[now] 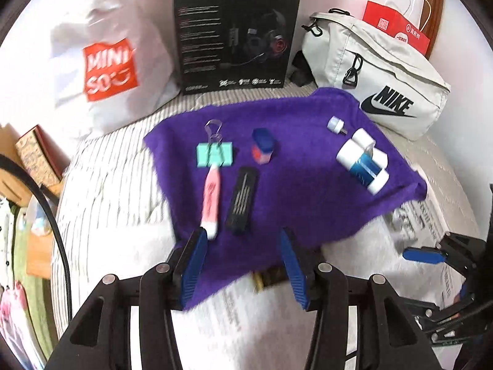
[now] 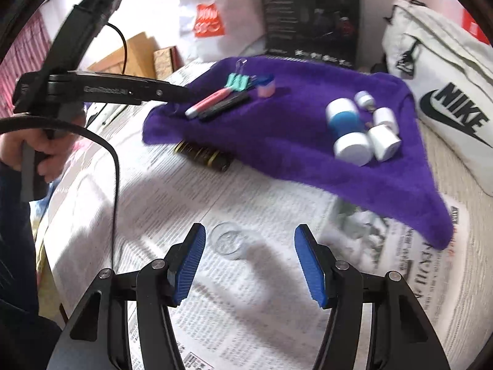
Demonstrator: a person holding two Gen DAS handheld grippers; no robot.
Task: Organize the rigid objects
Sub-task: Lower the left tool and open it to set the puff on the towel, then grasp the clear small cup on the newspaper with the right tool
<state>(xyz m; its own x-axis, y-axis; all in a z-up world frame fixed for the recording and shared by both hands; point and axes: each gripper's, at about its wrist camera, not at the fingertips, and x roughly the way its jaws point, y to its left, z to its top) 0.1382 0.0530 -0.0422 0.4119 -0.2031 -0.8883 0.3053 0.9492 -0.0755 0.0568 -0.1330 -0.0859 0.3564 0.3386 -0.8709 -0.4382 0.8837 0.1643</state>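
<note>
- L gripper (image 1: 243, 265): blue fingers apart, nothing btwn them, just purple cloth (image 1: 302, 191) beneath. No pad touching an object.
- R gripper (image 2: 249, 265): fingers apart too, empty; over newspaper (image 2: 246, 308). Small clear round thing (image 2: 229, 240) lies on the paper just ahead, nearer the left finger – blurred, can't tell what it is.
- On cloth, left group: teal binder clip (image 1: 214, 154) w/ clear handles, pink pen-like item (image 1: 211, 200) touching it, black flat case (image 1: 242, 199) just beside the pen, blue-capped pink eraser-like block (image 1: 262, 146) near.
- Right group: blue/white bottle (image 1: 362, 166) lying on its side w/ white cylinders against it; small white cap (image 1: 336, 124) apart from them. Labels unreadable, motion blur.
- Dark gold-printed tube (image 2: 203, 154) half hidden under cloth's front edge; only a sliver in the left wrist view.
- Back: black headset box (image 1: 234, 34), top cut off by red box; white MINISO bag (image 1: 107, 67); grey NIKE bag (image 1: 379, 83); red paper bag (image 1: 397, 27) partly behind it.
- Person's hand (image 2: 40, 151) on L gripper's handle, at the edge of the right wrist view.
</note>
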